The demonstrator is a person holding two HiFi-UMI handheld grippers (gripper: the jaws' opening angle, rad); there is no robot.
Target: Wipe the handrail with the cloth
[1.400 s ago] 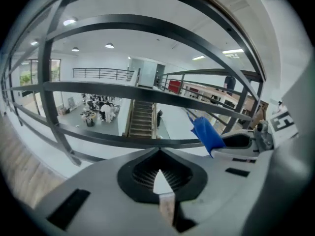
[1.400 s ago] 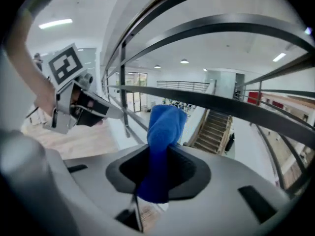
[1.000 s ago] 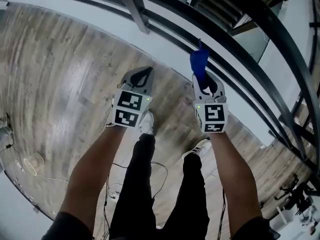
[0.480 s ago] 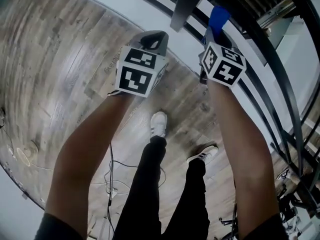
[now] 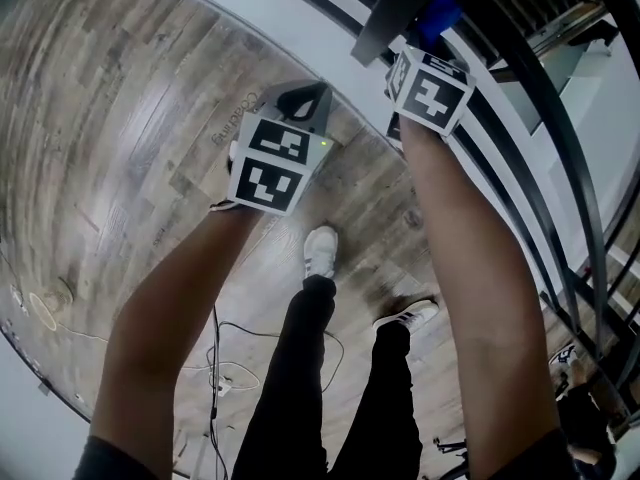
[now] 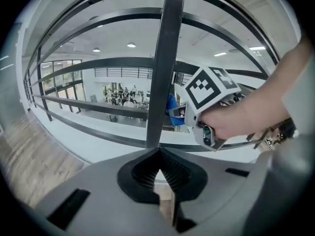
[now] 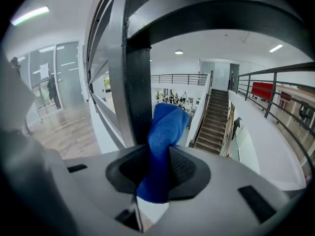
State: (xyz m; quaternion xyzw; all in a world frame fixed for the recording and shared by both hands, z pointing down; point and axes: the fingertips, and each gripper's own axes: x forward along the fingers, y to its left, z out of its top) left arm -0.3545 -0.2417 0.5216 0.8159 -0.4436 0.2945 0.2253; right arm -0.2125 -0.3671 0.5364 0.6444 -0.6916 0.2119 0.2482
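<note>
- Standing on the wooden floor (image 5: 120,118), facing the dark handrail (image 6: 165,58).
- Holding the left gripper (image 6: 160,178) lower, pointing at an upright post, with fingers closed on nothing.
- Holding the right gripper (image 7: 155,181) up at the handrail.
- Pinching the blue cloth (image 7: 165,132) in the right fingers, with its free end sticking up just beside the post.

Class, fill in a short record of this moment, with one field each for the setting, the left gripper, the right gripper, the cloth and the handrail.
setting: wood floor beside a dark metal railing that overlooks a hall and a staircase
left gripper: jaws together, nothing between them, held lower than the right
right gripper: jaws shut on the cloth, raised to the railing
cloth: blue, sticks up out of the jaws, right beside a post; contact unclear
handrail: broad dark bar above the cloth
</note>
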